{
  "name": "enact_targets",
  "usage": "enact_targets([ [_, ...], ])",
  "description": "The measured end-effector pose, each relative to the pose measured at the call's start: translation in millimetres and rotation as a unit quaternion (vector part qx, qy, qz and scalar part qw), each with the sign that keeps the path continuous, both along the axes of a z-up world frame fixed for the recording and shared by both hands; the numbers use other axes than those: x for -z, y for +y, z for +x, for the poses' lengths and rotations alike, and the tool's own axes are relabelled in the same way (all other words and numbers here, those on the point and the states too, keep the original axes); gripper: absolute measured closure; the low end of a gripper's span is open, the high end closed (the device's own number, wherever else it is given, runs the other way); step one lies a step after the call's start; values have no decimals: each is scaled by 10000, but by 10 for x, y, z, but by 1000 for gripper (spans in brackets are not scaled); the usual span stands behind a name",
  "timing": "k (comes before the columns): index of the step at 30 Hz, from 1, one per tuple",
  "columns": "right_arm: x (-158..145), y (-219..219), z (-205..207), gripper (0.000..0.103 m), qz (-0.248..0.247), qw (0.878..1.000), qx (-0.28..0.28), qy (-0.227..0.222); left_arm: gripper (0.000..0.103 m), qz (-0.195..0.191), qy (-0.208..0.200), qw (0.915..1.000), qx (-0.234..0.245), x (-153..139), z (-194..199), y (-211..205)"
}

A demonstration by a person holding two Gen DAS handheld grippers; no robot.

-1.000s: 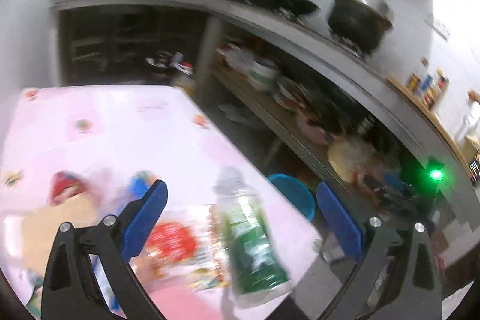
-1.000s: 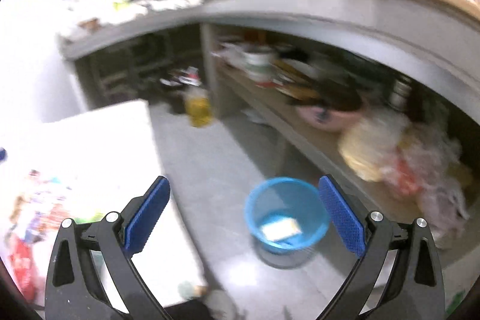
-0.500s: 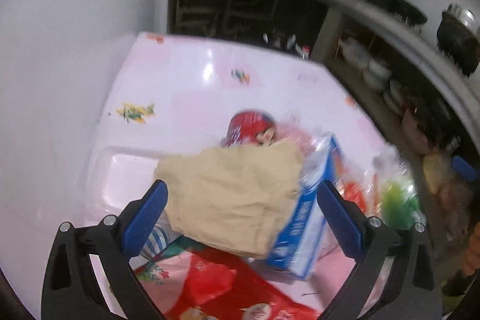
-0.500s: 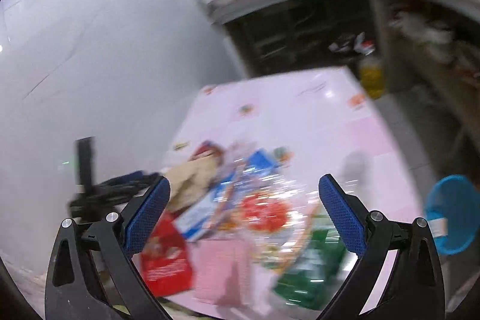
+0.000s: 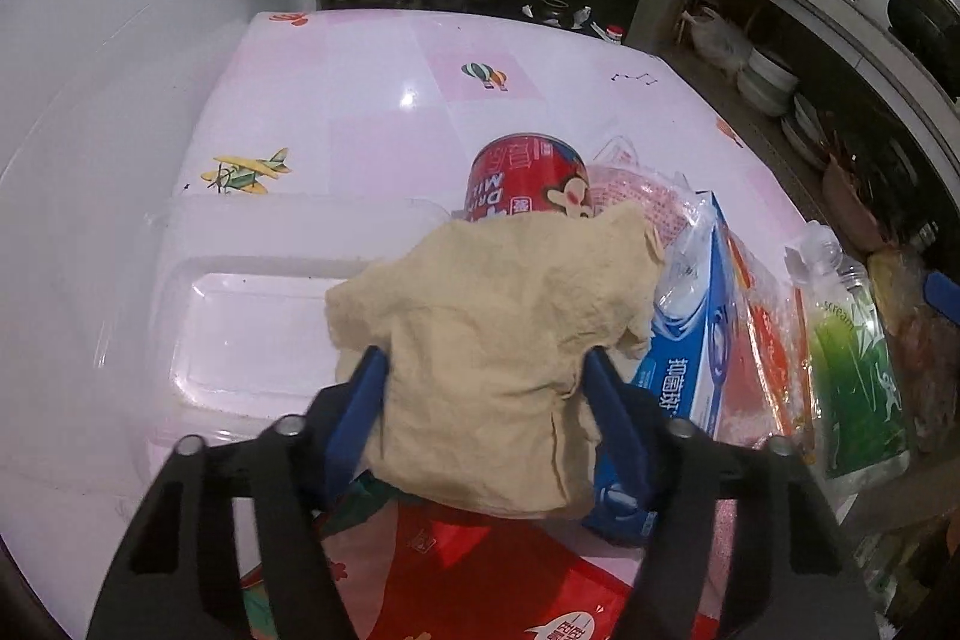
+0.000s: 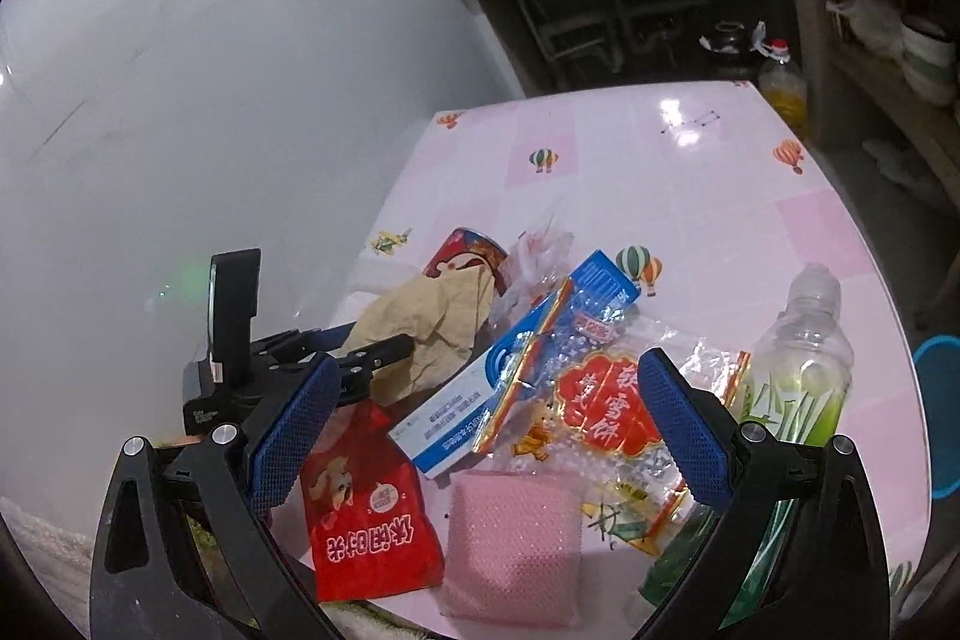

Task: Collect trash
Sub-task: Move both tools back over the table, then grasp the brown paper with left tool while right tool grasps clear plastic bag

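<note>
Pink-clothed bench (image 5: 372,112) against a pale wall, dark kitchen shelves behind. Left gripper (image 5: 480,400): jaws just closing, now pinching the crumpled tan paper (image 5: 498,334) from both sides, blue pads sunk into its folds. Right gripper (image 6: 480,424): jaws spread wide, nothing between the pads, hanging over the litter pile.

Just beyond the left jaws, a red can (image 5: 525,184) partly under the paper's far edge; to their right, touching the paper, a blue-and-white box (image 5: 684,340); below them, a red pouch (image 5: 480,568); to their left, a clear plastic lid (image 5: 252,316).

Likely trouble: soft paper, so a shallow bite and a slip on lifting. Can dragged or rolled by the draped edge. Box nudged into the green bottle (image 5: 852,364) farther right, near the bench edge.
</note>
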State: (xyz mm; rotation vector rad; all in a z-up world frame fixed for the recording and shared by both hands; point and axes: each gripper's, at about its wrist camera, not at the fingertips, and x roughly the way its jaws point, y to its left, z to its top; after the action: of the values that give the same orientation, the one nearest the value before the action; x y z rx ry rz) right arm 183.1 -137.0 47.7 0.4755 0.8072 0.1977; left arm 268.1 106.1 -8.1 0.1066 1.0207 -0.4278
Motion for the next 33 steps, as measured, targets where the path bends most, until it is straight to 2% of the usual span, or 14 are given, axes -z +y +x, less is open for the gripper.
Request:
enact_targets([
  [9,23,95,98,8,-65,10000,-61,36,86,-160,-74,9998,-88,-21,-9,119],
  [12,10,104,117,8,-88,9999,-67,34,91,-257,-166,9994,-165,-66,-20,179],
  [22,-15,62,394,10,-209,9996,-176,78,95,-717,-628,9945,-443,-345,-108,330],
  [25,29,38,730,15,-302,9976,-473,403,95,-847,-635,9930,-527,-383,-96,364],
  [28,116,-18,1161,19,-30,9932,-838,801,95,-927,-672,9916,-596,-420,-90,383],
  [30,227,-38,1450,24,104,9884,-972,1162,95,-974,-686,9908,-650,-436,-93,390],
  [33,447,35,1803,27,136,9786,-1238,1640,95,-1053,-676,9896,-709,-446,-102,399],
])
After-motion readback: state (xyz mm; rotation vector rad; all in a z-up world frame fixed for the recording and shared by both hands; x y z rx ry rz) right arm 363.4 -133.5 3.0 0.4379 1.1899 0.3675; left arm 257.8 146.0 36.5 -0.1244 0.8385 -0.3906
